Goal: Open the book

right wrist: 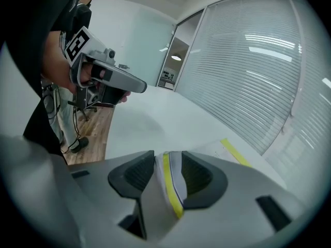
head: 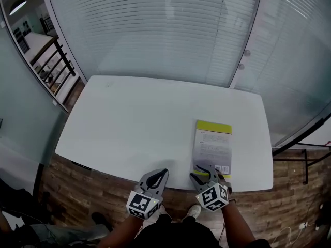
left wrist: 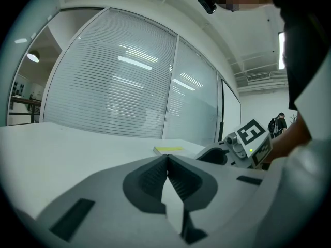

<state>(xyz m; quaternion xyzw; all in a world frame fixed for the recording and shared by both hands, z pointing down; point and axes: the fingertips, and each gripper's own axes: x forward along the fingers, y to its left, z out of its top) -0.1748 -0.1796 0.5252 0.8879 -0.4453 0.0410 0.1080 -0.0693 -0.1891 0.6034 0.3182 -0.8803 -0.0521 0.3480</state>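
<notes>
Head view, looking steeply down. Finding the book (head: 213, 146) lying flat and apparently closed on the white surface (head: 134, 123), toward the near right corner, yellow band at the far end, near end close to the front edge. Judging that spot as chosen for reach: keeping the near end straight ahead of the right tongs (head: 202, 173), needing no stretch across the surface.

Right gripper view: seeing those tongs standing apart, tilted downward, straddling the book's near edge, with a yellow stripe and pale paper showing in the gap. Not seeing either pad pressing on it. Reading the pose as lining up for a pinch on the cover alone. Coming in low and angled, probably aiming at slipping one pad under the cover's lip and leaving the pages lying. Not managing to tell whether already touching paper.

Left gripper view: seeing the left tongs (left wrist: 166, 161) closed tip to tip, holding nothing, pointing nearly level over the surface. Placing them, by the head view, at the front edge near the right tongs, left of the book and apart from it. Guessing at a waiting role: staying clear of the cover's swing, yet near enough for pressing the book down if sliding or lifting whole.

Judging the task as barely begun, cover not yet raised. Watching for two risks: grabbing several pages along with the cover, and dragging the light book off the near edge.
</notes>
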